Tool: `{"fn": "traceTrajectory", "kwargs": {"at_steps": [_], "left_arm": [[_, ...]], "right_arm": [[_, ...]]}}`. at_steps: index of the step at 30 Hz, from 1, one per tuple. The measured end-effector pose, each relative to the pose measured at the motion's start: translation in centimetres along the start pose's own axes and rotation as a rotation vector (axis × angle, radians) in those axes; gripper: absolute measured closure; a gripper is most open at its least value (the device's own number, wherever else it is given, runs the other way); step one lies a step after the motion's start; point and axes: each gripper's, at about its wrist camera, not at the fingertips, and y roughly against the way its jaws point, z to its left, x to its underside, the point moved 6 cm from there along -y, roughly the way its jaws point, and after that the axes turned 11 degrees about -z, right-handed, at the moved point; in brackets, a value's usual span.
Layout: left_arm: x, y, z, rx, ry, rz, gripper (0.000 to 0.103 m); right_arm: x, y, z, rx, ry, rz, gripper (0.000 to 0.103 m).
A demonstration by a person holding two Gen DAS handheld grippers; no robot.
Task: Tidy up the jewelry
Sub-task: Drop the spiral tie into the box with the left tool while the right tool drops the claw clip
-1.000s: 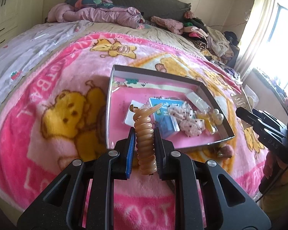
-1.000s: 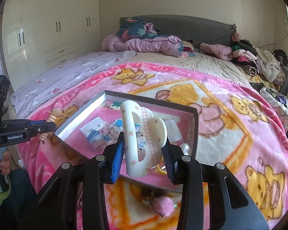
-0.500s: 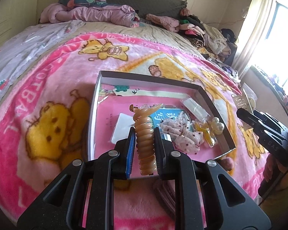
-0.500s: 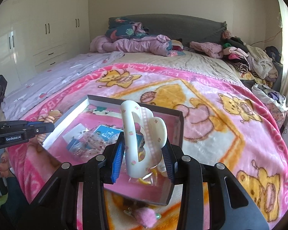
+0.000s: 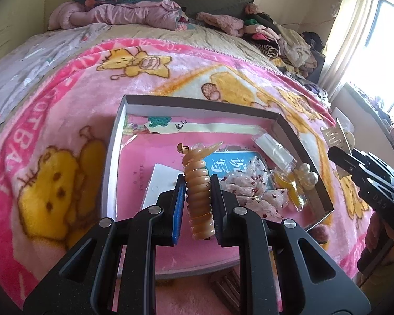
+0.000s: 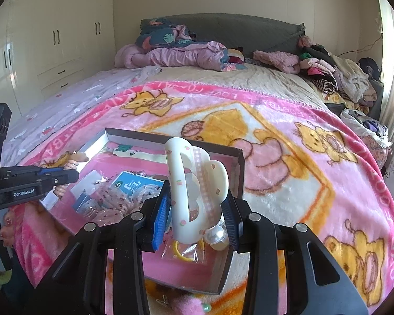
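On the bed, a pink cartoon-bear blanket carries a shallow grey box with a pink floor, both tongs hovering over its near side. Left tongs are closed on an amber spiral hair clip, pinched mid-body between both pads, upright, its pointed tip up over the box interior. Right tongs are closed on a white claw clip with small fruit prints, also upright, gripped at its lower half, above the box's near right corner. Box contents: blue printed card near the middle, white card to its left and partly behind the left tongs, sheer dotted fabric bow lying on the blue card's near edge, clear plastic sleeve toward the right wall, pearl-bead piece against the right wall, yellow item in a clear bag just beside the pearls. Pink fuzzy pom-pom accessory sits on the blanket outside the box's near wall. Far end of bed: crumpled pink quilt and a clothes pile at right. White wardrobe on the left wall.
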Motion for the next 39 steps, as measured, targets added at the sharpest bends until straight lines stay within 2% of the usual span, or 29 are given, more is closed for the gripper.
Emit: {"fn": "traceTrajectory", "kwargs": {"at_steps": [9,23,39], "left_arm": [[0.9,-1.6,0.4,0.009,-0.002,0.027,0.091],[1.8,-2.6,1.2,0.014,0.015,0.059,0.091],[1.9,-2.8,1.3,0.016,0.016,0.061,0.091]], "right_arm": [[0.5,-2.0,0.1,-0.001,-0.003,0.033,0.067],[2.7,-5.5,2.7,-0.064,-0.011,0.129,0.067],[4.2,-5.4,4.3,-0.104,0.009,0.176,0.065]]}}
